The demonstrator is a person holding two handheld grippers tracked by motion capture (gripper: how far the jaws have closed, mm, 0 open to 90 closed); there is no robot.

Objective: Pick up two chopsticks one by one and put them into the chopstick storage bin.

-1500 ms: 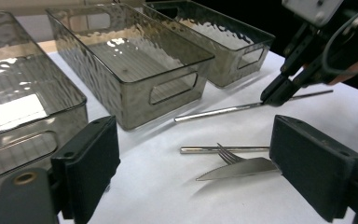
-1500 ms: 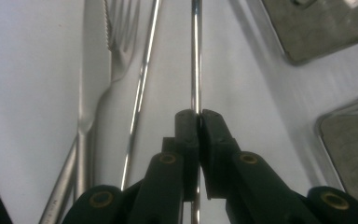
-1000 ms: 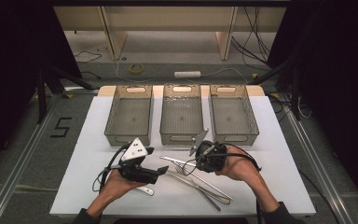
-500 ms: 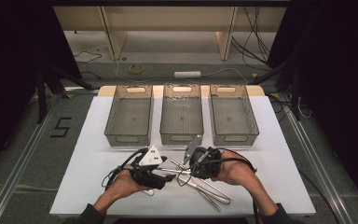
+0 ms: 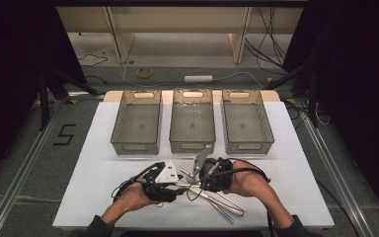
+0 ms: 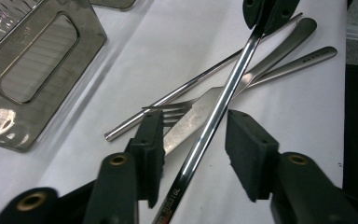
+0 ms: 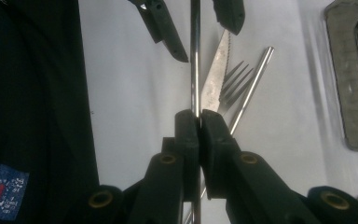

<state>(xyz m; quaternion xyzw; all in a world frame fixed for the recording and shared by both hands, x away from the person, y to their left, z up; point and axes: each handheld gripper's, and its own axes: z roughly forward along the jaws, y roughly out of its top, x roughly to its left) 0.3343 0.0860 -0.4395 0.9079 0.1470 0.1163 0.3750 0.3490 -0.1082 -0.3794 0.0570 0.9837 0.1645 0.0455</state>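
- Steel chopstick (image 6: pixel 214 116) sits clamped in the right gripper (image 7: pixel 199 122), running between the left gripper (image 6: pixel 193 140)'s wide-open jaws, untouched.
- Closing off-centre could twist it loose onto the knife (image 6: pixel 196 119) and fork (image 6: pixel 168 112) beneath.

A white table (image 5: pixel 103 187) carries three clear plastic bins in a row toward twelve o'clock: a left bin (image 5: pixel 136 122), a middle bin (image 5: pixel 192 120), a right bin (image 5: pixel 247 121). Toward six o'clock lie a serrated knife (image 6: pixel 191 123), a fork (image 6: pixel 168 112) and a round steel rod (image 6: pixel 168 100), crossing one another.
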